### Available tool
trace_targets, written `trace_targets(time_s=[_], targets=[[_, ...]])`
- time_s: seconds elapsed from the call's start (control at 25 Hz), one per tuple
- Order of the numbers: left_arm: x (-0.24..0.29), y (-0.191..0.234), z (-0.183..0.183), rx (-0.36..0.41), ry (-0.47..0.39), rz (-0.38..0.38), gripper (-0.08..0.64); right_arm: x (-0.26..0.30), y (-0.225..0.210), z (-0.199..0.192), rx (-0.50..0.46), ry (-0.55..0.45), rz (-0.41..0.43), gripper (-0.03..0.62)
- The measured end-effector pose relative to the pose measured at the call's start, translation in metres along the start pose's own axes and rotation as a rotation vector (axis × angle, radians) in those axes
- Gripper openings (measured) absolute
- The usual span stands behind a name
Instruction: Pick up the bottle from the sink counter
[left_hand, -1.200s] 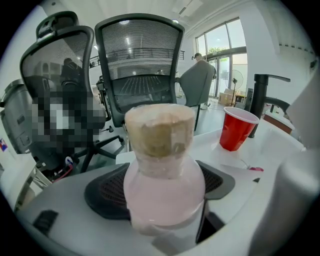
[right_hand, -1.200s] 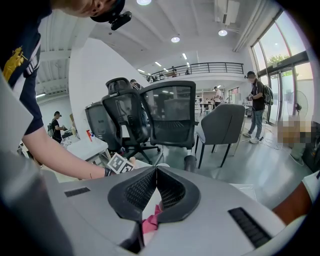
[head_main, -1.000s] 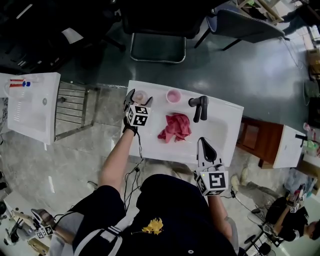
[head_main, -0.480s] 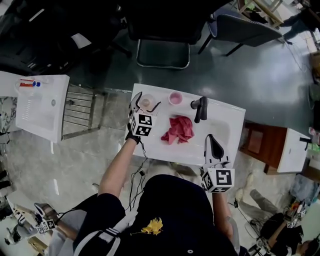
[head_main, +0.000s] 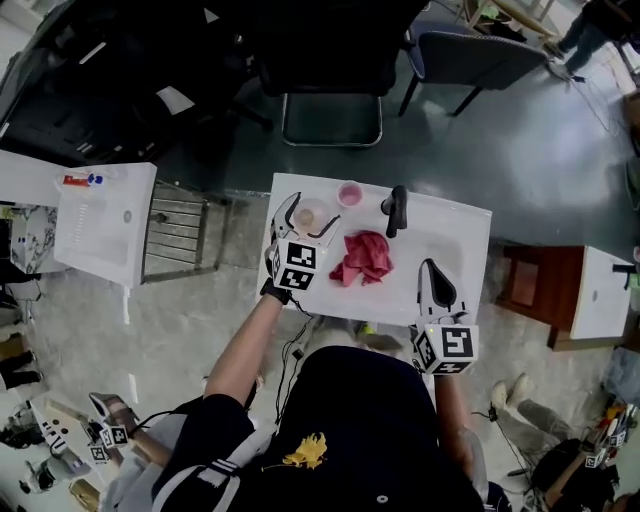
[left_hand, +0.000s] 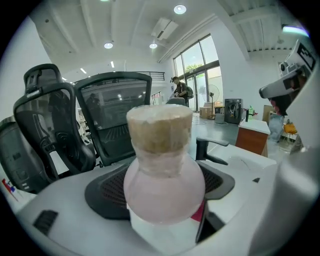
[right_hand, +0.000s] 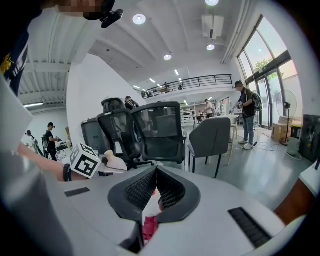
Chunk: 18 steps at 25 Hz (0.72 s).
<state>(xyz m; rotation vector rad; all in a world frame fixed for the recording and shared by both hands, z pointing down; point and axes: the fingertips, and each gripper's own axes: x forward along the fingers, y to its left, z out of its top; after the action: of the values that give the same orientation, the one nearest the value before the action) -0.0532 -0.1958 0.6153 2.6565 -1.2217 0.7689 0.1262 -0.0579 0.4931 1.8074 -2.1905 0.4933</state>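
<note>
The bottle (head_main: 308, 215) has a round pink body and a tan cap; it is near the back left of the white sink counter (head_main: 455, 235). My left gripper (head_main: 312, 212) is shut on it, one jaw on each side. The left gripper view shows the bottle (left_hand: 162, 170) upright and filling the space between the pads of that gripper (left_hand: 162, 165), with the white counter below. My right gripper (head_main: 431, 267) is shut on nothing above the counter's front right. In the right gripper view the right gripper (right_hand: 156, 169) has its pads pressed together, and the bottle (right_hand: 116, 161) shows far left.
A red cloth (head_main: 365, 255) lies in the basin, with a black faucet (head_main: 396, 210) and a small pink cup (head_main: 349, 193) behind it. A second white sink unit (head_main: 100, 220) stands left, a brown cabinet (head_main: 530, 285) right, and office chairs (head_main: 330, 70) behind.
My left gripper has carried the bottle from the counter's back left corner toward the pink cup and the basin. My right gripper has stayed shut near the front edge.
</note>
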Motion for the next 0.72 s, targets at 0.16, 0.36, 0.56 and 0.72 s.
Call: trace_targets(time_s=[0.16,0.36,0.56,0.72], targets=[[-0.024,-0.027,0.027,0.009,-0.025,-0.023,0.417,-0.014,-0.013,0.002,0.013,-0.024,-0.010,0.028],[-0.058,-0.055,0.062,-0.006,-0.066,-0.038,0.417,-0.028,-0.022,0.004,0.028,-0.041,-0.015,0.028],[-0.083,-0.080,0.099,0.014,-0.117,-0.029,0.417,-0.043,-0.034,0.003,0.044,-0.064,-0.020,0.028],[-0.097,-0.092,0.110,-0.025,-0.122,-0.021,0.417,-0.050,-0.037,0.008,0.057,-0.088,-0.019,0.028]])
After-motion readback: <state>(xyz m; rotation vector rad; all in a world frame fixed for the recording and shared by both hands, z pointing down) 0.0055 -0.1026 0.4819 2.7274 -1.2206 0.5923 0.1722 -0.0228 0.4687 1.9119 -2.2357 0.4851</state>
